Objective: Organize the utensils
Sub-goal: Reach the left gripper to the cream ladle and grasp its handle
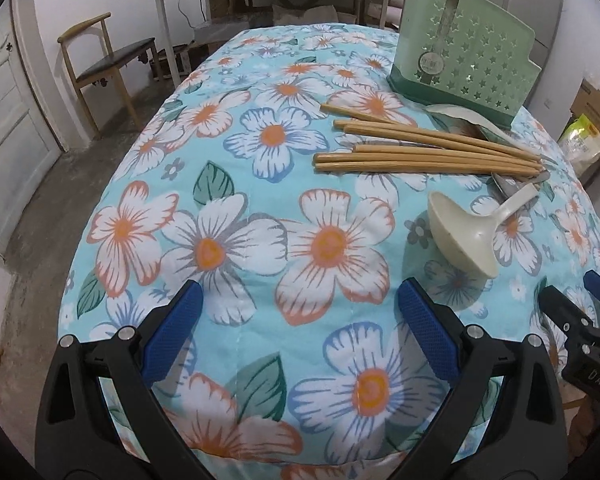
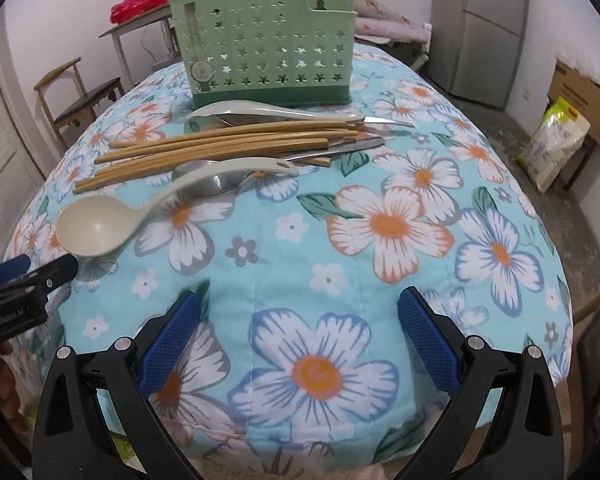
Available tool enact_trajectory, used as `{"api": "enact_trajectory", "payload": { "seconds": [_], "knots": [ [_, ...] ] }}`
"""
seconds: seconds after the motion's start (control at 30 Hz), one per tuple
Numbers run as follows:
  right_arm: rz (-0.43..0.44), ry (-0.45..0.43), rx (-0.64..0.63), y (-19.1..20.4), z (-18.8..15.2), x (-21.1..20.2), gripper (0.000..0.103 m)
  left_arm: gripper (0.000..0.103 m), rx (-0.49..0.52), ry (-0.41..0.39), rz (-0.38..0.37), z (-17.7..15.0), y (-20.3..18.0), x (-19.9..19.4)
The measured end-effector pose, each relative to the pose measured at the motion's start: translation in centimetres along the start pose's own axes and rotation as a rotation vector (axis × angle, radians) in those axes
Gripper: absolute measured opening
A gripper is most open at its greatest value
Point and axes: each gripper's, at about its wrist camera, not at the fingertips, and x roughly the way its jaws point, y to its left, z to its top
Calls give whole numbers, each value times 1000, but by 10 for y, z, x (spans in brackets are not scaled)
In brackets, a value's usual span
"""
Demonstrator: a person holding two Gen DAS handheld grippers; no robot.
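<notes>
**Both grippers spread wide over the flowered cloth, utensils lying ahead**

Your left gripper [image 1: 300, 304] has its blue fingers [image 1: 176, 328] spread wide with nothing between them, over the flowered tablecloth [image 1: 228, 240]. Your right gripper [image 2: 300, 308] is just as wide and holds nothing. Its black body, seen from the left camera, carries the letters "DAS"; the left gripper's body, seen from the right camera, reads "GenRobot.AI".

Just ahead lies the cream ladle [image 2: 96, 228], bowl up, its handle resting across a metal spoon [image 2: 216, 180]. Beyond it the wooden chopsticks [image 2: 220, 148] lie in a loose bundle, touching more metal cutlery [image 2: 348, 146] at one end. A pale rice paddle [image 2: 268, 112] lies beside the green utensil holder [image 2: 264, 48], which stands upright, star-shaped holes in its wall. Its round label is too blurred to read.
</notes>
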Motion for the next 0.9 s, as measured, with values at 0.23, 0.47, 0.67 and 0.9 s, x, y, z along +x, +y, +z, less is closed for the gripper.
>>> {"api": "enact_trajectory", "payload": {
  "seconds": [0.23, 0.47, 0.67, 0.9],
  "knots": [
    [25, -24, -15, -3, -4, -1, 97, 96, 6, -19, 14, -8, -3, -7],
    [50, -47, -24, -7, -8, -3, 97, 94, -38, -37, -129, 3, 12, -29],
    [58, -64, -29, -7, -12, -5, 97, 61, -133, 0, -403, 14, 5, -32],
    [63, -71, -28, -8, -13, -6, 97, 29, -279, 122, -571, 11, -4, 5]
  ]
}}
